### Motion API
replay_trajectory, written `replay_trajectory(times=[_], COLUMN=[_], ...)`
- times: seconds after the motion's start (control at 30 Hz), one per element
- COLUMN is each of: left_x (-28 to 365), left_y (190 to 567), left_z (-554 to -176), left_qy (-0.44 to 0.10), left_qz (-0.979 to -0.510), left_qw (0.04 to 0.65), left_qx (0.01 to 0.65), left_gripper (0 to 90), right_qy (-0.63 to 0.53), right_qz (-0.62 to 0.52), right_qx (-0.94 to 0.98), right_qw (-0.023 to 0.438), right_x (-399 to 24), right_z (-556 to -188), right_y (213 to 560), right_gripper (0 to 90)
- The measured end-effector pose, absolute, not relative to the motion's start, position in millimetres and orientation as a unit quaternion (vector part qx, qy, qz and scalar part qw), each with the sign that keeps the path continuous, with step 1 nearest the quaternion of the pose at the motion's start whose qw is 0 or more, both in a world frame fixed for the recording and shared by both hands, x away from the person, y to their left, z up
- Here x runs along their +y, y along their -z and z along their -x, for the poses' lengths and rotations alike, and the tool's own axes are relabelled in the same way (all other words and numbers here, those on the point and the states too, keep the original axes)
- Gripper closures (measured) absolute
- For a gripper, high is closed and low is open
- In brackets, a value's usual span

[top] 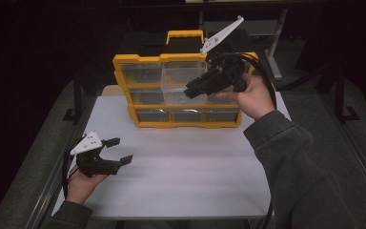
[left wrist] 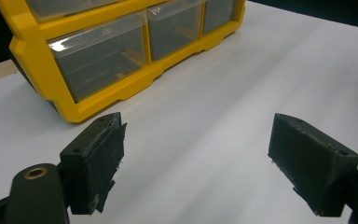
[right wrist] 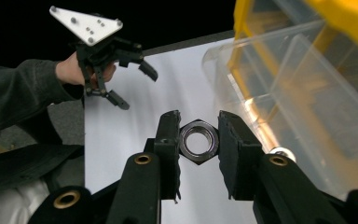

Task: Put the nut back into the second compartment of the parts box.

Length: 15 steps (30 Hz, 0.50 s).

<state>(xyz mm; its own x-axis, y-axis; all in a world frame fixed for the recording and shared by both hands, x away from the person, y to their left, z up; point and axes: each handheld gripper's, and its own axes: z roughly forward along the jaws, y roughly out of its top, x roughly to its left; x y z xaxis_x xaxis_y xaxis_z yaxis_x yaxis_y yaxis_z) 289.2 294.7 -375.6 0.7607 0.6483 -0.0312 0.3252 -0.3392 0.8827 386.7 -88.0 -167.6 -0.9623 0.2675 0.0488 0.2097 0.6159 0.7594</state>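
Right gripper (right wrist: 199, 135): clenched on a steel hex nut (right wrist: 198, 141), the nut pinched flat-to-flat between the two black pads with its bore facing the gripper's own camera. In the high view this gripper (top: 194, 89) is held up in front of the yellow organizer (top: 124, 62), its tips pointing at a clear drawer (top: 178, 81) that is pulled out of the middle column; in the right gripper view the same clear drawer (right wrist: 279, 93) lies just to the right of the nut and a little beyond it, apart from the pads. Left gripper (top: 118, 149): released, jaws spread wide with nothing between them, resting low over the white table (top: 186, 176) well apart from the nut. In the left gripper view its pads (left wrist: 100, 158) frame bare tabletop (left wrist: 205, 140), and the organizer's bottom row of clear drawers (left wrist: 98, 56) stands ahead and to the left of them. The left gripper (right wrist: 121, 79) also appears in the right gripper view, beyond the nut and to the upper left, held in a hand with a dark sleeve.
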Motion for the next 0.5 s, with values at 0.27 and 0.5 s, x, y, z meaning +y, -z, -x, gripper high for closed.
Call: replay_trajectory(times=[0.27,0.5], left_x=[295,295], left_y=[375,375], left_z=[-289,-289], left_qy=[-0.165,-0.165], left_qz=[-0.804,-0.807], left_qw=[0.484,0.481], left_qx=[0.302,0.299], left_gripper=[17.8,17.8], right_qy=[-0.420,-0.415], right_qz=[-0.151,-0.161], right_qx=[0.894,0.894], right_qw=[0.048,0.056], right_x=[-87,-80], right_z=[-399,-414], right_y=[146,138], right_gripper=[68.7,68.7])
